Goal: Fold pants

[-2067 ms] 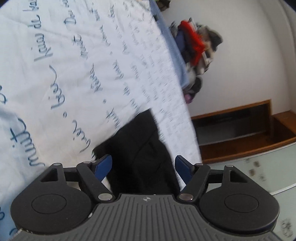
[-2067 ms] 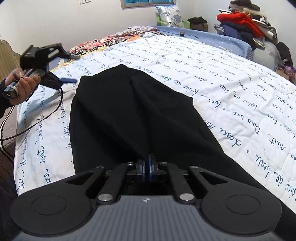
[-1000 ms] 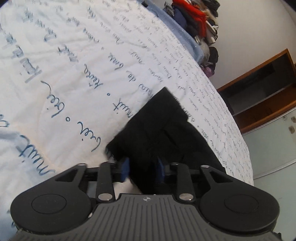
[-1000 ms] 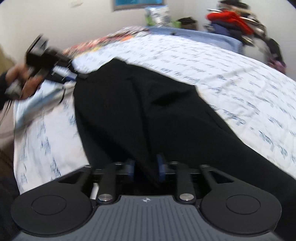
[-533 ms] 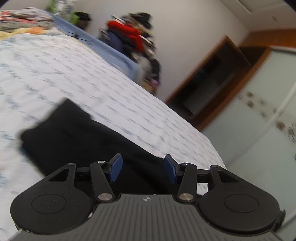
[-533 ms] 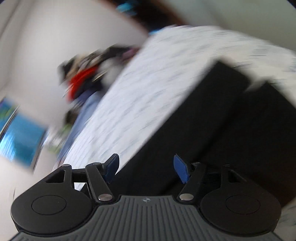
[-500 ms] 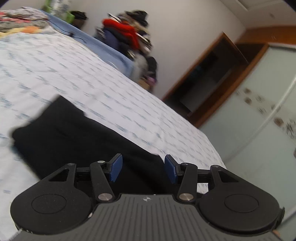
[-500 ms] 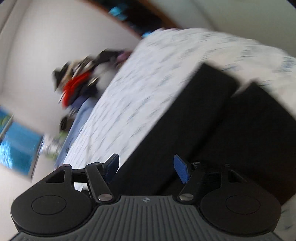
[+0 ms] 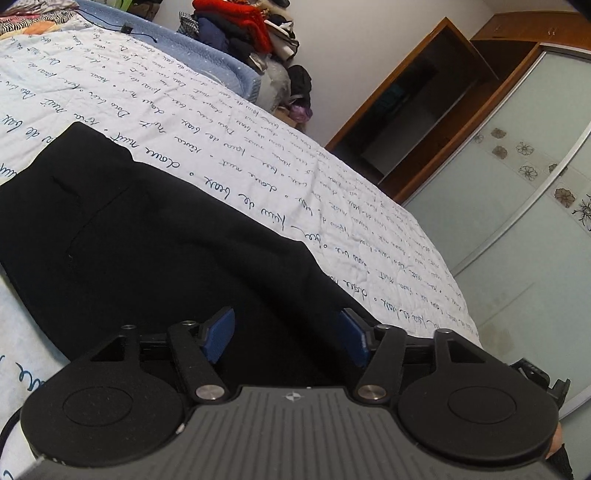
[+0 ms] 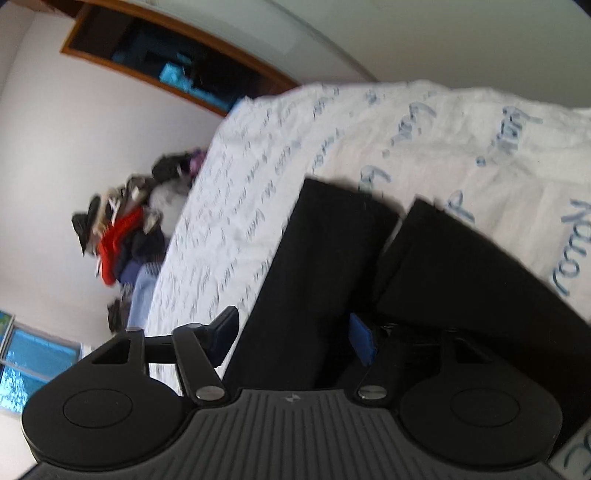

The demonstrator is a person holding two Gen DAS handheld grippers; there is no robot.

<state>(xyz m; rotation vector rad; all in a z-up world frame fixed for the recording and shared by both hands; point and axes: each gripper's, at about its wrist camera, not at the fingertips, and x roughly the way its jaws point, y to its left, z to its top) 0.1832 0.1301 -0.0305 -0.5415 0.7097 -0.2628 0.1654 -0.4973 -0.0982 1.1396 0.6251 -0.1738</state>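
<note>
The black pants (image 9: pixel 155 236) lie flat on the white bedspread (image 9: pixel 332 192) with blue handwriting print, a pocket seam showing at the left. My left gripper (image 9: pixel 288 335) hovers over the pants, its jaws opening, blue pads (image 9: pixel 220 334) wide apart and pressing on nothing. The right wrist view is rolled on its side. There the two leg ends of the pants (image 10: pixel 328 266) lie side by side on the bedspread (image 10: pixel 424 140). My right gripper (image 10: pixel 293 338) is over one leg, its jaws closing, black cloth between the pads but not pinched.
A pile of clothes (image 9: pixel 243 33) sits past the blue bed edge (image 9: pixel 207 55). A wooden shelf unit (image 9: pixel 417 110) and a frosted sliding wardrobe door (image 9: pixel 517 229) stand beyond the bed. A window (image 10: pixel 26 373) shows low left in the right wrist view.
Both grippers held folds of the pants a second ago and have let go with their jaws apart. The right wrist has rolled far over. The left view has swung toward the wardrobe.
</note>
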